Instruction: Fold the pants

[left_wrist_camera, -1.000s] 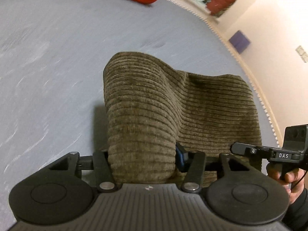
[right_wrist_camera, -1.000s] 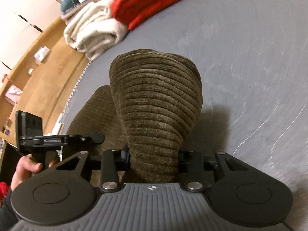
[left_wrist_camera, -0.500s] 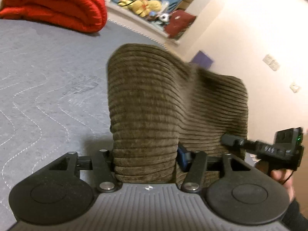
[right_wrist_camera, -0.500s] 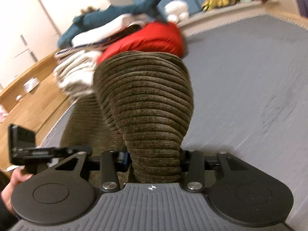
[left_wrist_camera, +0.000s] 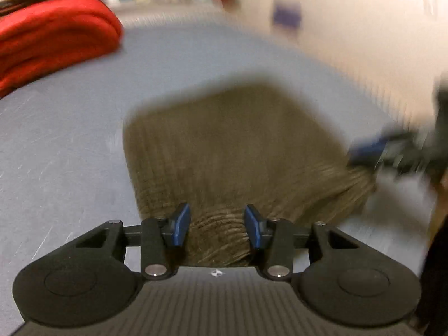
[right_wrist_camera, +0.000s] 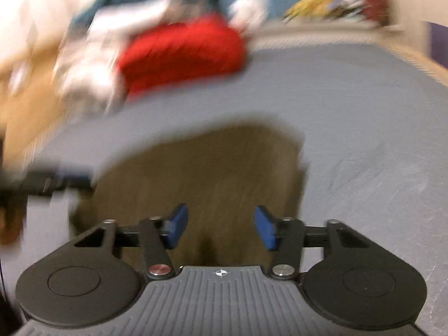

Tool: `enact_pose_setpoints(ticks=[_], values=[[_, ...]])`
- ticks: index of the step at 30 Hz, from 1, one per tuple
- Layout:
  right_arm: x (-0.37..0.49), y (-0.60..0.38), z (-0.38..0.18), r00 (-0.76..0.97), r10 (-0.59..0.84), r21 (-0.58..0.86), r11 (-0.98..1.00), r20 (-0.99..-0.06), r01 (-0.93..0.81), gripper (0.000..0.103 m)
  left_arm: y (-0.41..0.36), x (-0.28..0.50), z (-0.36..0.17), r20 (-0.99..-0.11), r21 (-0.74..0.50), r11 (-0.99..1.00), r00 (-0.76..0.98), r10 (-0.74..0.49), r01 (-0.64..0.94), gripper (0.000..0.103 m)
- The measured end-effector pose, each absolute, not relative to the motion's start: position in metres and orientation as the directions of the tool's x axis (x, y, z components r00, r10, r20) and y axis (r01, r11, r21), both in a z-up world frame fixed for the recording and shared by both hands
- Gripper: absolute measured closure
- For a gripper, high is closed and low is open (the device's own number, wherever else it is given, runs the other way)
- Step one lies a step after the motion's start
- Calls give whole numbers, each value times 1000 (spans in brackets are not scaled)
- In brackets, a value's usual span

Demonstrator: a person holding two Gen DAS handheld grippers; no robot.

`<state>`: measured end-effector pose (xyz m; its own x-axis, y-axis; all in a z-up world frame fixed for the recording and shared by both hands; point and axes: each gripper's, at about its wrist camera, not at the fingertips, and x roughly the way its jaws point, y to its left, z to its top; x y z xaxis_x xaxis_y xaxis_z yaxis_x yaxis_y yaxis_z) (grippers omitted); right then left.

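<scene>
Corduroy: olive-brown ribbed pants point(left_wrist_camera: 232, 151) lie as a squat folded block on the grey mattress point(left_wrist_camera: 70, 145), the near edge reaching in between both sets of jaws.
Left gripper point(left_wrist_camera: 217, 225): jaws closing, blue pads point(left_wrist_camera: 179, 224) showing on both sides of a bulge of cloth; a thin gap seems to remain on each side, so I judge it not gripped, though blur makes this unsure.
Right gripper point(right_wrist_camera: 221, 225): jaws closing too, pads point(right_wrist_camera: 264, 231) standing clear of the fabric that lies below and between them; nothing pinched.
Pants position: flat on the mattress in front of both grippers, with one near corner point(left_wrist_camera: 350, 184) bunched up beside the right gripper as seen from the left wrist.
Done, by my reading: the cloth has been doubled over into a compact rectangle and set down.
Left, by my reading: flatten the bunched corner and square the edges; whether another fold is wanted cannot be told from here.
Surroundings: a red blanket point(right_wrist_camera: 182, 53) and pale folded linens point(right_wrist_camera: 84, 64) sit well apart at the far end of the mattress; both views are heavily motion-blurred.
</scene>
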<state>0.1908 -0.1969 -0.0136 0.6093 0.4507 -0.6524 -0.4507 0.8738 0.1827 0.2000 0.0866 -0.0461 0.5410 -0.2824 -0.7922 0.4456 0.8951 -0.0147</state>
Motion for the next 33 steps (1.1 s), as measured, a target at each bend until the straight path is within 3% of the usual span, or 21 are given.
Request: enact_pose_setpoints(ticks=[2,8,10,11,12,13,14,15,18,20,22,24,27,29,32,33], values=[[183,-186,-36,562,402,72,852,-723,-518,59,78,188,-54,-795,70,870,554,-246,487,55],[189,-198,-31,556,418,125,864,-719,-488,60,94,183,-41,-788,7,895,554,-270,447,55],[182,-193,-26,592,403,114,879,-698,-463,60,106,179,-30,-762,-44,913,578,-293,405,52],[176,-196,-24,614,402,125,888,-679,-443,58,111,182,-25,-747,-82,926,592,-303,369,43],[174,-200,-22,630,405,148,895,-663,-420,45,119,183,-22,-732,-116,940,612,-300,321,27],[173,-204,-20,642,405,181,904,-650,-387,32,125,184,-20,-725,-129,953,629,-279,274,20],[173,-209,-20,653,395,225,916,-645,-332,6,131,185,-21,-729,-142,965,636,-254,222,15],[174,-214,-25,650,386,268,922,-655,-278,5,135,188,-26,-745,-172,968,618,-249,183,15],[180,-223,-53,561,412,382,907,-719,-177,7,137,197,-53,-810,-273,953,504,-301,130,14],[180,-226,-71,528,428,439,891,-733,-113,8,136,197,-68,-807,-366,926,464,-365,92,18],[179,-226,-78,519,460,488,868,-720,-93,18,132,197,-72,-798,-406,912,461,-388,65,25],[178,-227,-74,552,446,474,874,-705,-101,40,126,195,-62,-789,-407,910,472,-392,75,38],[173,-241,-57,630,408,497,867,-661,-40,52,120,188,-50,-738,-503,857,463,-491,108,50],[174,-251,-50,671,356,475,880,-650,-6,52,107,182,-47,-764,-429,889,461,-452,162,50],[180,-242,-64,607,348,429,903,-714,-14,44,92,181,-57,-817,-287,944,474,-329,161,30],[178,-237,-66,609,328,396,918,-722,-25,42,92,179,-53,-818,-260,953,490,-302,154,28]])
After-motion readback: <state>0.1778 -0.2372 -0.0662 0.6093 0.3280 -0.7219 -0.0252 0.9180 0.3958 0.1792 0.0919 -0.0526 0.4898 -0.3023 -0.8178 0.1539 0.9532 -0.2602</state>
